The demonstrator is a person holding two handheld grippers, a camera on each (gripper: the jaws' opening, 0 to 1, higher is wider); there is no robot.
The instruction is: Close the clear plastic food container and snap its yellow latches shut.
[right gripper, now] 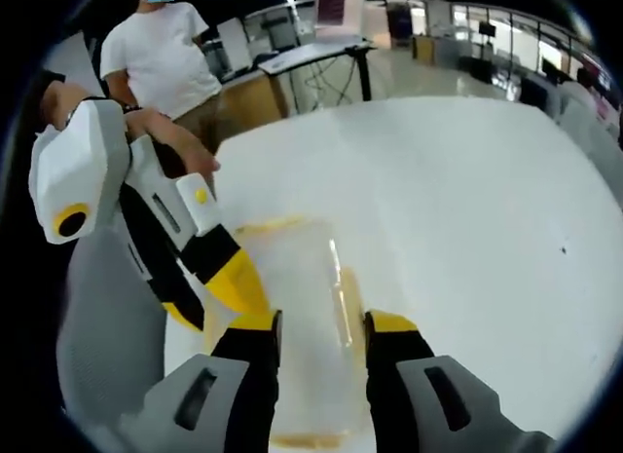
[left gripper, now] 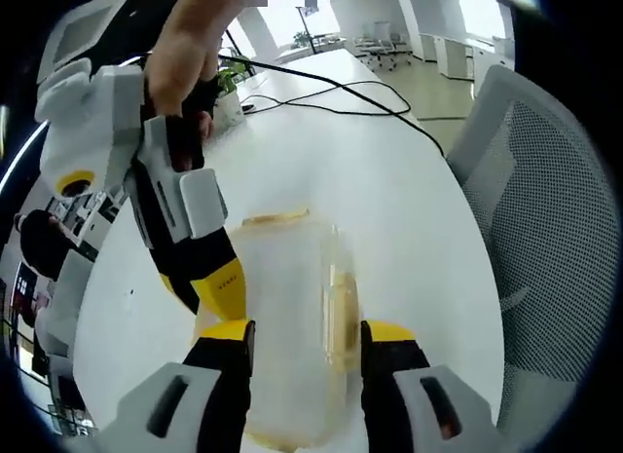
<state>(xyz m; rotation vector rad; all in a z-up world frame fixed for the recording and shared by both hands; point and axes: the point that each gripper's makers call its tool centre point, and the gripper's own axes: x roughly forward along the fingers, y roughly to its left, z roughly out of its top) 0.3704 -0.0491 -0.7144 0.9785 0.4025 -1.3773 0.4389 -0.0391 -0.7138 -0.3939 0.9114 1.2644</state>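
Container (left gripper: 292, 326) lies on white worktop (left gripper: 409, 200), long axis running away between left tool (left gripper: 307, 341) jaws, which stand apart at its sides. Right tool (right gripper: 321, 331) likewise straddles it, jaws apart. Worktop edge and chair (left gripper: 545, 229) near; open surface beyond.

1. The clear container (left gripper: 292, 317) is showing yellow latches (left gripper: 343, 312) at centre frame.
2. Both grippers (right gripper: 321, 351) are wearing yellow tips on black, white-cased bodies.
3. The table (right gripper: 467, 200) is gleaming plain white.
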